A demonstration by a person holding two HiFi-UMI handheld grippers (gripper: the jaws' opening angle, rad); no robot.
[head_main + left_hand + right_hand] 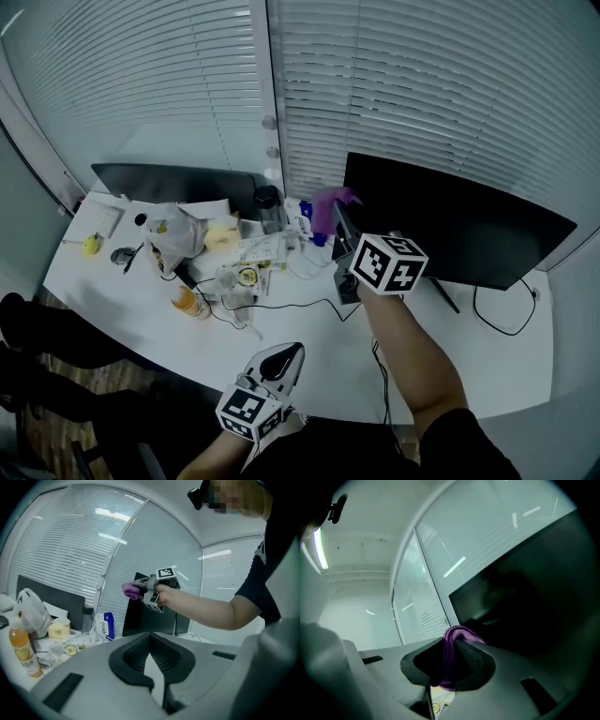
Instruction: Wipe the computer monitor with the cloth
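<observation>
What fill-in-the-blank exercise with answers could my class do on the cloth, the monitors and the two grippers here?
1. The cloth clamped in the right gripper is ____ in colour.
2. The right gripper holds it up by the monitor on the ____ side of the desk.
3. The left gripper, shut, holds ____.
4. The bottle on the desk contains ____ liquid.
Missing words: purple; right; nothing; orange.
</observation>
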